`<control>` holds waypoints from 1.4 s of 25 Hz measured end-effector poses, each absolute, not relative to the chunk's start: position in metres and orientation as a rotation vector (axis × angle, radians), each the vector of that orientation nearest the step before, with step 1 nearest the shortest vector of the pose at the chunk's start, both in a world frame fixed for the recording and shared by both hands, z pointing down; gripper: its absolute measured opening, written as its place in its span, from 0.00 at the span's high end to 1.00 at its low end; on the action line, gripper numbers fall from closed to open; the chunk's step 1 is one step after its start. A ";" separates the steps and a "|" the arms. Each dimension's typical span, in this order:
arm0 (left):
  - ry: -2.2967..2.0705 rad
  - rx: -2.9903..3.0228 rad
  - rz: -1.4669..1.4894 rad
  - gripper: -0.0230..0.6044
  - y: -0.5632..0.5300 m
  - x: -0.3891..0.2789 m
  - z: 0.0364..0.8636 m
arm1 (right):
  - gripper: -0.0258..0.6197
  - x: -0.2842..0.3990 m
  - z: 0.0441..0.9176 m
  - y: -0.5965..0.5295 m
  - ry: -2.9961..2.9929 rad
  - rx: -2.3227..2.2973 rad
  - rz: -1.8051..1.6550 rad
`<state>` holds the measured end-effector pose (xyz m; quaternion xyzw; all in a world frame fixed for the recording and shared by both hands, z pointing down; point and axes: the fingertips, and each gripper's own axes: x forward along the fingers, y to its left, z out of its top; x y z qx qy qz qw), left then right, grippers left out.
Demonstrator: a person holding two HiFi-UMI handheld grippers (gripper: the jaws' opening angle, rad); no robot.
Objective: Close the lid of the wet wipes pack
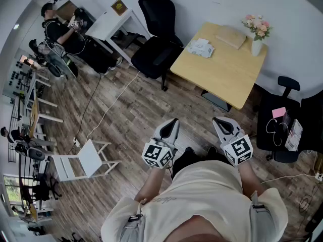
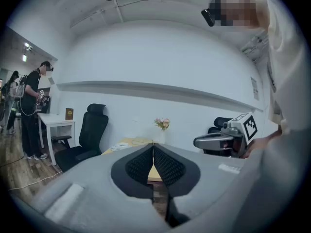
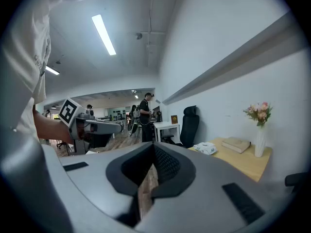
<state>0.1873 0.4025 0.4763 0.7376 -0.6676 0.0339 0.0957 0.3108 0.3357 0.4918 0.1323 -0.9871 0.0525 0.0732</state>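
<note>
Standing well back from the desk (image 1: 229,79) | left gripper (image 1: 173,122) clenched on nothing | right gripper (image 1: 218,120) clenched on nothing | wet wipes pack (image 1: 200,47) lying on the desk's left end, near the book (image 1: 230,36), well apart from both grippers

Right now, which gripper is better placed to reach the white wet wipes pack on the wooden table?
Left, marginally: left gripper points nearly at the white wet wipes pack; right gripper aims left of it. Both shut, empty.
</note>
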 end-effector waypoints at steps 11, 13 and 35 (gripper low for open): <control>-2.010 2.122 0.120 0.93 0.386 0.178 0.476 | 0.96 0.302 0.504 0.309 -2.955 0.355 0.178; -2.035 2.088 0.108 0.93 0.386 0.168 0.475 | 0.96 0.295 0.507 0.301 -2.953 0.348 0.169; -2.059 2.094 -0.042 0.93 0.332 0.021 0.470 | 0.96 0.161 0.484 0.256 -2.895 0.340 0.047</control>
